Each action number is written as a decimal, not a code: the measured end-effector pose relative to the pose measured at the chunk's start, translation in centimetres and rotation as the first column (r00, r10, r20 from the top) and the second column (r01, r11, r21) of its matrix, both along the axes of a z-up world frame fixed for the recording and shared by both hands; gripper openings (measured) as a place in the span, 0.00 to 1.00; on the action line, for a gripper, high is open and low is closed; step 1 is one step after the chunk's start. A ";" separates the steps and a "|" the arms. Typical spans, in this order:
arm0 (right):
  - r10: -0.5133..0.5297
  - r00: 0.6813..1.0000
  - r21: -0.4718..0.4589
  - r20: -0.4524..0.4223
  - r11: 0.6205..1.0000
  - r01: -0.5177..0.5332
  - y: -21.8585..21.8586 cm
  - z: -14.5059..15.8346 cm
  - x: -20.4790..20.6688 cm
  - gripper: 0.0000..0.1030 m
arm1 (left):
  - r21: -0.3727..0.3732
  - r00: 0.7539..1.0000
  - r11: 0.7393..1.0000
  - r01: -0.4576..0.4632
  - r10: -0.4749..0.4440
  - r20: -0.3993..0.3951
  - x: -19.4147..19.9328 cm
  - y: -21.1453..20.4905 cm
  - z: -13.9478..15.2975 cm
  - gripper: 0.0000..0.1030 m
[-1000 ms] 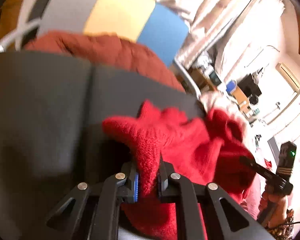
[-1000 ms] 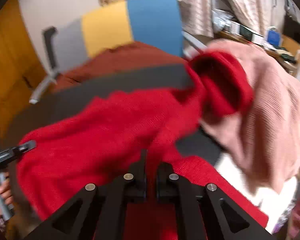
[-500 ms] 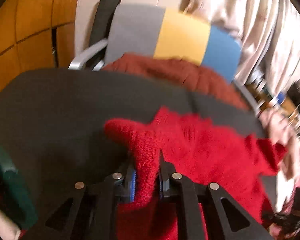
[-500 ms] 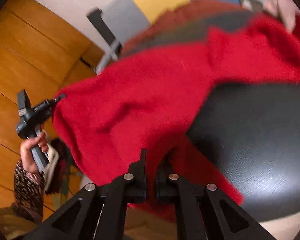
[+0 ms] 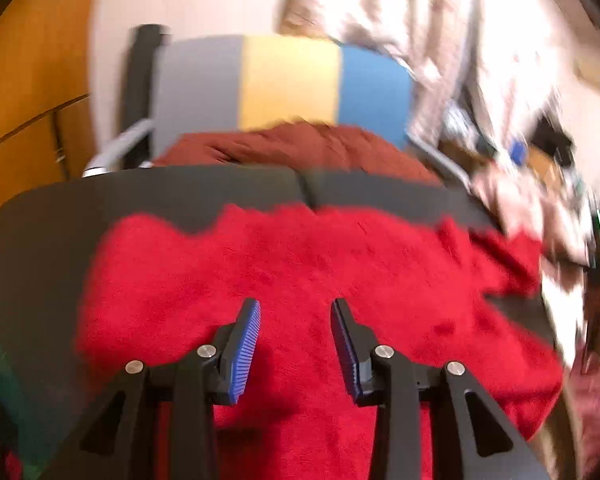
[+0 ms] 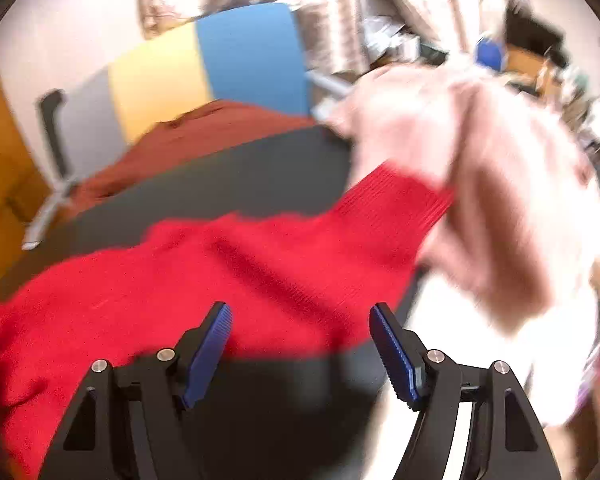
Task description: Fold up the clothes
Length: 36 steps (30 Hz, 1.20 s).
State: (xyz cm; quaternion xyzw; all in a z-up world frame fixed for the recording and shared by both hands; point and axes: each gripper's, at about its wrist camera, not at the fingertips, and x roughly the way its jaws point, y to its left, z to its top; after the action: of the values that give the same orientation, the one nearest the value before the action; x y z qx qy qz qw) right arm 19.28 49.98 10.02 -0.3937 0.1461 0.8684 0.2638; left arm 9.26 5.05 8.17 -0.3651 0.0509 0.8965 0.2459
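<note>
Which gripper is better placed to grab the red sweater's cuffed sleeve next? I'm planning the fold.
Right, probably. In the right wrist view the red sweater's ribbed cuff lies ahead of the open right gripper, against the pink garment. The left gripper, jaws just opened, hangs over the sweater's body.

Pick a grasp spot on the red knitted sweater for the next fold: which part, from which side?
Probably the ribbed cuff of the red knitted sweater, where the sleeve stretches toward the pink knitted garment. It lies at the dark table's far right, so the open right gripper reaches it from the near edge. The left gripper, jaws also just opened, hovers over the body.
</note>
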 end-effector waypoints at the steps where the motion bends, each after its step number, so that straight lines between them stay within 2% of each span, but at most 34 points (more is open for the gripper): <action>1: -0.010 1.000 0.026 0.025 1.000 0.009 0.9 -0.3 -0.8 0.71 | -0.036 0.999 0.999 0.036 -0.036 0.005 0.1 1.2 -0.9 0.36; 3: -0.016 0.997 0.064 0.079 0.998 0.011 2.4 -0.8 -2.6 0.71 | -0.093 0.996 0.992 0.082 -0.079 0.032 0.6 2.8 -2.6 0.36; 5: 0.016 0.991 0.048 0.136 0.999 -0.023 3.0 -2.0 -4.4 0.72 | -0.111 0.990 0.987 0.114 -0.104 0.090 0.5 3.7 -4.4 0.36; 6: 0.039 0.987 0.028 0.156 0.999 -0.044 3.0 -2.7 -4.9 0.72 | -0.110 0.988 0.987 0.119 -0.106 0.114 0.4 3.8 -4.9 0.36; 9: 0.108 0.967 -0.035 0.229 0.994 -0.103 2.6 -4.7 -6.4 0.72 | -0.082 0.987 0.989 0.122 -0.112 0.118 0.7 3.0 -5.5 0.37; 11: 0.101 0.970 -0.061 0.221 0.994 -0.089 2.4 -5.1 -6.3 0.72 | -0.064 0.985 0.990 0.129 -0.121 0.123 0.6 2.6 -5.5 0.39; 12: 0.094 0.975 -0.091 0.201 0.993 -0.077 2.5 -5.2 -6.1 0.66 | -0.056 0.984 0.990 0.132 -0.124 0.124 0.4 2.7 -5.7 0.42; 13: 0.101 0.978 -0.111 0.184 0.990 -0.081 2.5 -5.0 -6.0 0.48 | -0.050 0.984 0.989 0.136 -0.129 0.124 0.2 2.9 -5.9 0.45; 15: 0.139 0.973 -0.092 0.185 0.988 -0.124 2.1 -4.5 -6.0 0.07 | -0.067 0.984 0.986 0.150 -0.142 0.107 0.1 4.0 -6.1 0.50; 18: 0.177 0.962 -0.014 0.206 0.984 -0.178 1.0 -2.5 -5.9 0.07 | -0.086 0.984 0.983 0.162 -0.155 0.087 0.1 5.6 -6.3 0.51; 21: 0.121 0.982 0.116 0.145 0.984 -0.138 1.1 2.1 -4.6 0.07 | -0.070 0.983 0.983 0.167 -0.161 0.086 0.2 6.1 -6.3 0.51; 22: 0.092 0.989 0.169 0.119 0.979 -0.112 1.4 4.0 -4.0 0.07 | -0.041 0.982 0.985 0.168 -0.163 0.099 0.2 5.9 -6.2 0.51; 25: 0.005 0.999 0.337 0.044 0.941 -0.020 3.3 9.5 -2.1 0.07 | 0.037 0.971 0.982 0.187 -0.191 0.141 0.4 6.0 -6.0 0.51; 27: -0.047 0.999 0.433 0.023 0.901 0.033 4.6 11.6 -1.5 0.06 | 0.086 0.961 0.974 0.209 -0.221 0.169 0.8 6.4 -6.0 0.51; 28: -0.071 0.997 0.470 0.044 0.882 0.043 5.0 11.8 -1.6 0.07 | 0.107 0.956 0.970 0.219 -0.235 0.177 1.1 6.7 -5.9 0.51; 30: -0.120 0.984 0.480 0.135 0.876 0.041 6.8 10.0 -1.9 0.07 | 0.131 0.951 0.963 0.236 -0.257 0.173 2.0 7.1 -5.4 0.51; 32: -0.163 0.952 0.396 0.260 0.917 0.049 8.8 7.0 -2.6 0.08 | 0.149 0.949 0.955 0.255 -0.277 0.152 3.1 6.8 -4.5 0.51; 33: -0.180 0.939 0.357 0.293 0.932 0.067 9.1 5.8 -2.7 0.11 | 0.148 0.950 0.954 0.260 -0.280 0.136 3.5 6.3 -4.0 0.51; 35: -0.208 0.934 0.321 0.289 0.941 0.110 8.1 4.8 -2.5 0.20 | 0.142 0.960 0.959 0.244 -0.260 0.101 3.9 4.8 -2.8 0.51; 36: -0.199 0.945 0.317 0.259 0.942 0.112 6.9 5.1 -2.5 0.35 | 0.144 0.971 0.967 0.211 -0.224 0.082 3.9 3.4 -2.2 0.51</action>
State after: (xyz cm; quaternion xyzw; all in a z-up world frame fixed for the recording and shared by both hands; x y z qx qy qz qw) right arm 16.77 56.90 15.14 -0.4583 0.0047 0.7901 0.4070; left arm 13.16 8.41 6.01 -0.3833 0.0182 0.8464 0.3691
